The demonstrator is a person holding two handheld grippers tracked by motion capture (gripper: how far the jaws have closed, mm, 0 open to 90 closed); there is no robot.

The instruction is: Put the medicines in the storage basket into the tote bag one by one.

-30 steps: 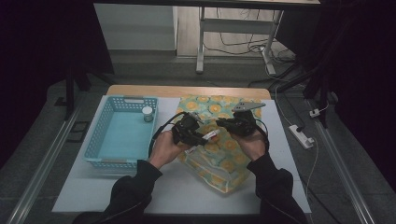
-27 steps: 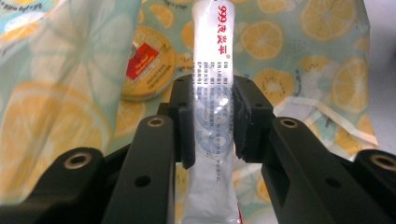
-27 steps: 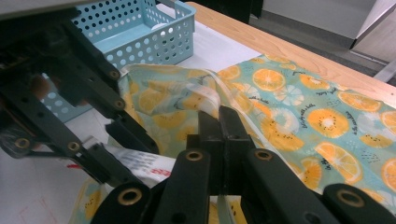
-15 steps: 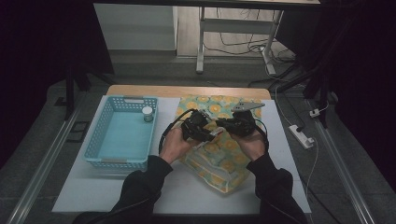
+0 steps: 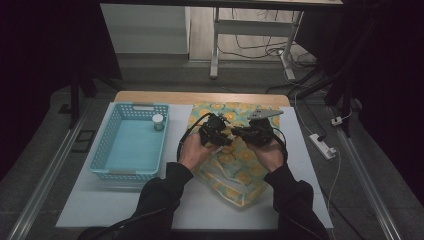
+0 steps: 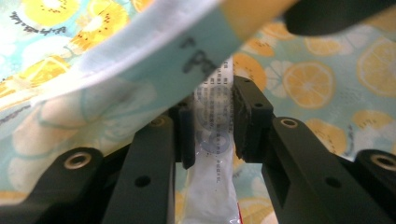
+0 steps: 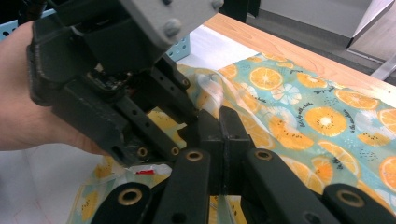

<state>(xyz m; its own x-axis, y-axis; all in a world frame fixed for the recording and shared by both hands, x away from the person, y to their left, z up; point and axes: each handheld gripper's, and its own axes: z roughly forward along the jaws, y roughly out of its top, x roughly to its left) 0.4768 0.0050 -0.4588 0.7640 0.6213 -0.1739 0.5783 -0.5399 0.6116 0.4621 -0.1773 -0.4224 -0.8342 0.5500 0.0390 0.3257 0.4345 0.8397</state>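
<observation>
A plastic bag (image 5: 235, 175) printed with orange and kiwi slices lies on the white table. My right gripper (image 5: 239, 133) is shut on the bag's clear upper edge and holds it up; in the right gripper view its jaws (image 7: 222, 128) are pressed together on the film. My left gripper (image 5: 226, 140) is just left of it, at the bag's mouth. It is shut on a narrow white printed packet (image 6: 212, 140), which stands upright between its pads. The bag's lifted rim (image 6: 154, 60) crosses above the packet.
A light blue basket (image 5: 102, 150) stands on the table's left part, with a small jar (image 5: 158, 121) in its far right corner. The bag's far half (image 7: 317, 116) lies flat towards the wooden table edge. A power strip (image 5: 322, 145) lies on the floor at the right.
My left hand has moved right and slightly down with the packet, closing up to the right gripper at the bag's mouth. The right hand has kept still.
</observation>
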